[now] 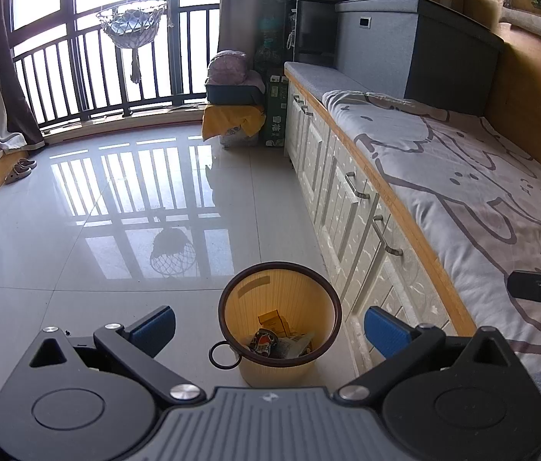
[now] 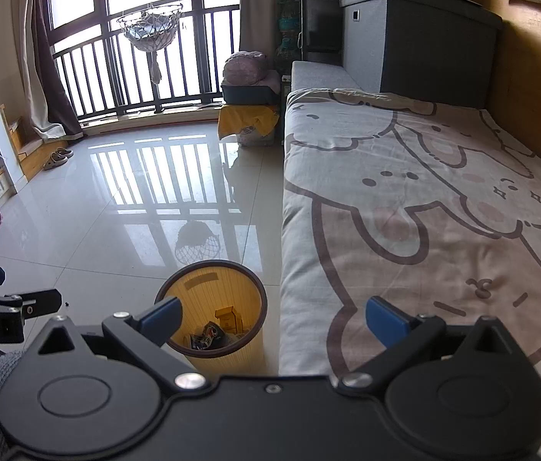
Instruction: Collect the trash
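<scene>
A yellow waste bin (image 1: 310, 299) with a dark rim stands on the tiled floor beside the bed's drawers; it also shows in the right wrist view (image 2: 247, 349). Inside lie a small cardboard box (image 1: 270, 320), a crushed can (image 1: 264, 342) and crumpled paper (image 1: 297, 344). My left gripper (image 1: 270, 326) is open and empty, held above the bin. My right gripper (image 2: 274, 319) is open and empty, held over the bed's edge next to the bin. The right gripper's fingers (image 1: 535, 288) show at the right edge of the left wrist view.
A bed (image 2: 424, 192) with a cartoon-print sheet runs along the right, over white drawers (image 1: 351, 199). A grey storage box (image 1: 404, 46) stands at its far end. Glossy floor tiles (image 1: 116, 211) stretch to a railed window (image 1: 97, 57). Slippers (image 1: 20, 169) lie at the left.
</scene>
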The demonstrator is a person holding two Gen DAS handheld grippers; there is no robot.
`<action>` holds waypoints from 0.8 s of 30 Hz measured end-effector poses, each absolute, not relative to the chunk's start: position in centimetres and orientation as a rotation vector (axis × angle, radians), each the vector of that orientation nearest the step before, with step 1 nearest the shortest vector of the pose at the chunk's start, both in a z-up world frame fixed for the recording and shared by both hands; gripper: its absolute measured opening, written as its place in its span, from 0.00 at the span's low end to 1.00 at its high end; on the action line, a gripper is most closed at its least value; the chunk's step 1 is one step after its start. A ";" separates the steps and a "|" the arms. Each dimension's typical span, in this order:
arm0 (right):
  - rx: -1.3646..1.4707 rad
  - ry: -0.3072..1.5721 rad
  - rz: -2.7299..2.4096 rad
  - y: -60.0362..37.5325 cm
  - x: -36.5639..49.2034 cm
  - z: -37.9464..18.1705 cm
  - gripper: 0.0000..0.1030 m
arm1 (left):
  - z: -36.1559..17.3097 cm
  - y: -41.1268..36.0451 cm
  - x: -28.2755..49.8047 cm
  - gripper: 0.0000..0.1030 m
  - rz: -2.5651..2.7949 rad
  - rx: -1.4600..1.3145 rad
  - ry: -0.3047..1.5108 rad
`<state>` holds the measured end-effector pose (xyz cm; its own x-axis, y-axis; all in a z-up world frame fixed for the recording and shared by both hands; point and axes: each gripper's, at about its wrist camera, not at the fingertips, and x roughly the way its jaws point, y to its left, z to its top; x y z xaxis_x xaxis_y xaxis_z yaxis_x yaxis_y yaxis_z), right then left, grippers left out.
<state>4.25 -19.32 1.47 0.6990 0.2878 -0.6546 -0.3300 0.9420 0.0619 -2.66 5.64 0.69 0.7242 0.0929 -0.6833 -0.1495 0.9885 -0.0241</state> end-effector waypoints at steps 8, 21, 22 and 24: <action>-0.062 0.719 0.344 -19.3 4.2 1.5 1.00 | 0.7 5.6 -2.7 1.00 0.134 -0.079 0.749; -0.064 0.720 0.343 -19.3 4.2 1.4 1.00 | 0.6 5.4 -2.6 1.00 0.134 -0.078 0.749; -0.064 0.720 0.343 -19.3 4.2 1.4 1.00 | 0.6 5.4 -2.6 1.00 0.134 -0.078 0.749; -0.064 0.721 0.343 -19.3 4.2 1.4 1.00 | 0.6 5.4 -2.6 1.00 0.134 -0.078 0.749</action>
